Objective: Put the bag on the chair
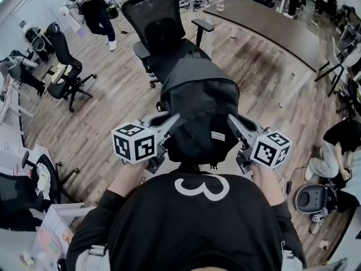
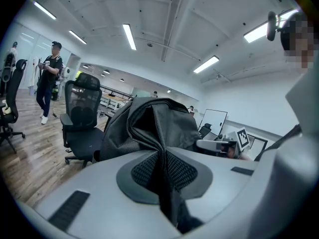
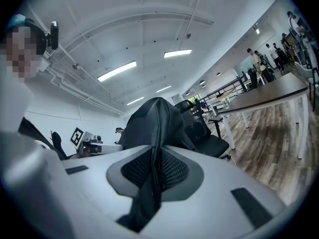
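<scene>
Black bag (image 1: 200,103) hangs at frame centre, just below the black mesh chair (image 1: 161,21) at upper middle; I can't tell whether it touches the seat | my left gripper (image 1: 176,120) clenched on a fabric fold at the bag's left | my right gripper (image 1: 232,122) pinching fabric at its right | wood floor (image 1: 113,106) underneath

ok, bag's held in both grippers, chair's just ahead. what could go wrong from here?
1. Left gripper and right gripper each pinch only a thin fold of the bag; fabric could slip and the bag drop short of the chair.
2. The chair stands on castors on a wood floor; a nudge may roll it away.
3. The bag could catch on an armrest.
</scene>
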Demonstrator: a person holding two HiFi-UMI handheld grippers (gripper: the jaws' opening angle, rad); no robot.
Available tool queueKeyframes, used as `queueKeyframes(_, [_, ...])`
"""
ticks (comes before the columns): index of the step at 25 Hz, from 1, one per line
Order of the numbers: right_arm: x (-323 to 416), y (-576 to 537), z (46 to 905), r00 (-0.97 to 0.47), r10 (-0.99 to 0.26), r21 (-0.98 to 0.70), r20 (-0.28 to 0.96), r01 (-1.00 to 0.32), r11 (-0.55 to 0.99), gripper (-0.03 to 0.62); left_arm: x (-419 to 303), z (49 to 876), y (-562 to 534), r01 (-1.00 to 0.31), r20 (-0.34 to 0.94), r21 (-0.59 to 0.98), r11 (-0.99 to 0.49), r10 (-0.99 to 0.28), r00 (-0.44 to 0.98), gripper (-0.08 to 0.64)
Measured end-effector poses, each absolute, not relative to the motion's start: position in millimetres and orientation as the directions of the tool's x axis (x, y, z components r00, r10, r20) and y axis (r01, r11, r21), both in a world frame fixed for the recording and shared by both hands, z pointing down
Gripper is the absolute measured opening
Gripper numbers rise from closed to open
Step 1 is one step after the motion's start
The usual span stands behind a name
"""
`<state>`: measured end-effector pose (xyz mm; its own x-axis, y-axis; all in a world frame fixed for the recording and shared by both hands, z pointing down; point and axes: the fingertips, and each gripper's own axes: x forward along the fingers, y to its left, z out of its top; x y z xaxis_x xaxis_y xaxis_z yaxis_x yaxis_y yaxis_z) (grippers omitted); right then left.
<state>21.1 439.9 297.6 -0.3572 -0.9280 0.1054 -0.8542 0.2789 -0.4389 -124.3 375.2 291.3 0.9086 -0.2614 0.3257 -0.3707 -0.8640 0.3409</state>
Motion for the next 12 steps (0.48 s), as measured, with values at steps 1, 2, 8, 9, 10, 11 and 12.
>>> queueKeyframes(1, [23, 435, 299, -0.356, -0.928, -0.438, 0.112, -0.856, 0.275, 0.060, -123, 293, 370, -0.370, 0.327, 0.342, -0.863, -0.260, 0.908, 0.043])
queueKeyframes(2, [24, 430, 300, -0.354, -0.928, -0.439, 0.117, -0.857, 0.272, 0.060, -121, 294, 365, -0.370, 0.328, 0.344, -0.863, -0.259, 0.909, 0.043])
queueKeyframes(8, [38, 393, 310, -0.351, -0.927, -0.455, 0.134, -0.852, 0.257, 0.060, -107, 302, 328, -0.370, 0.335, 0.354, -0.859, -0.253, 0.908, 0.043])
queueKeyframes(9, [41, 386, 311, -0.351, -0.927, -0.456, 0.133, -0.852, 0.257, 0.060, -104, 304, 320, -0.370, 0.336, 0.355, -0.858, -0.253, 0.908, 0.043])
queueKeyframes(10, [43, 378, 312, -0.350, -0.927, -0.457, 0.133, -0.852, 0.256, 0.060, -102, 305, 312, -0.370, 0.337, 0.357, -0.858, -0.252, 0.907, 0.043])
queueKeyframes(11, [45, 370, 314, -0.349, -0.927, -0.457, 0.136, -0.852, 0.254, 0.060, -100, 307, 305, -0.370, 0.339, 0.358, -0.857, -0.250, 0.907, 0.043])
queueKeyframes(12, [47, 364, 316, -0.348, -0.927, -0.458, 0.141, -0.853, 0.250, 0.060, -98, 309, 298, -0.370, 0.342, 0.361, -0.856, -0.248, 0.907, 0.043])
